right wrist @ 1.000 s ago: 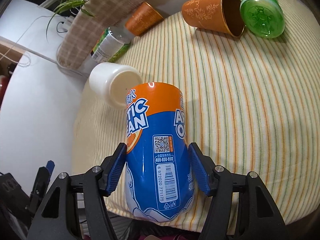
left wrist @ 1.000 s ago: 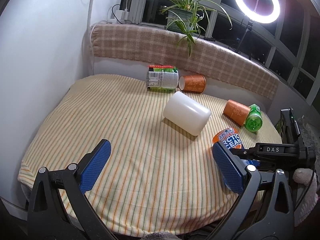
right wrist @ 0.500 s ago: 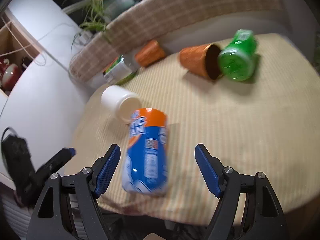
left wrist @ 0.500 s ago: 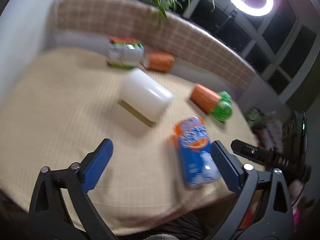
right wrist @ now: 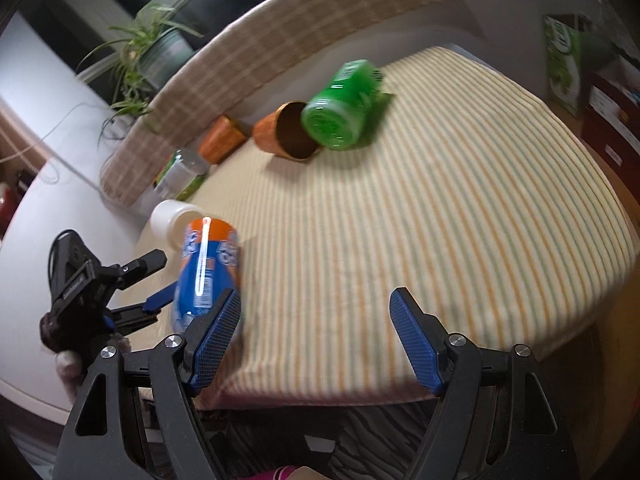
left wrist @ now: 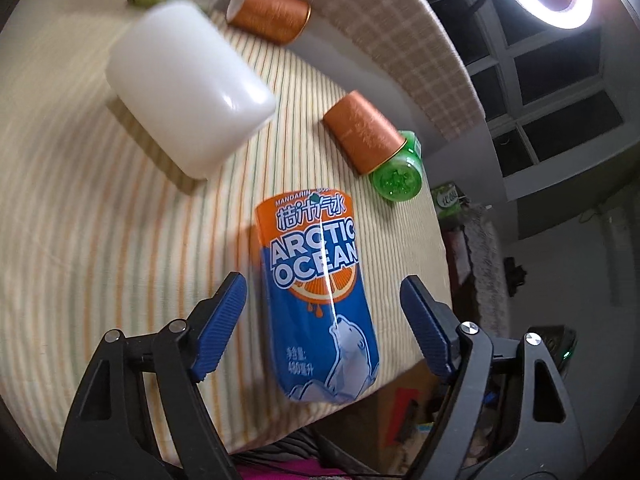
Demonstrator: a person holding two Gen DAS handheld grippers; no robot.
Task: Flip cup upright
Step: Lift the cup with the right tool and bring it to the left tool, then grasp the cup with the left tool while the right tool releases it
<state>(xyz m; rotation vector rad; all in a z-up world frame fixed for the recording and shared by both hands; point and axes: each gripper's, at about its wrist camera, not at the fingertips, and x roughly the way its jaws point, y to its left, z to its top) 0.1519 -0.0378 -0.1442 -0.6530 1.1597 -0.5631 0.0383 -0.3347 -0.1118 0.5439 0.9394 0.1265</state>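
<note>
Near the table's front edge the Arctic Ocean cup is lying on its side, not yet upright. Left gripper is gaping wide around it, untouching; right gripper is hanging wide, empty.

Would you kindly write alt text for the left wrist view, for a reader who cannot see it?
An upright blue and orange Arctic Ocean cup stands on the striped tablecloth between the wide-open jaws of the left gripper, untouched. Behind it lie a white cup, two orange cups and a green bottle.
</note>
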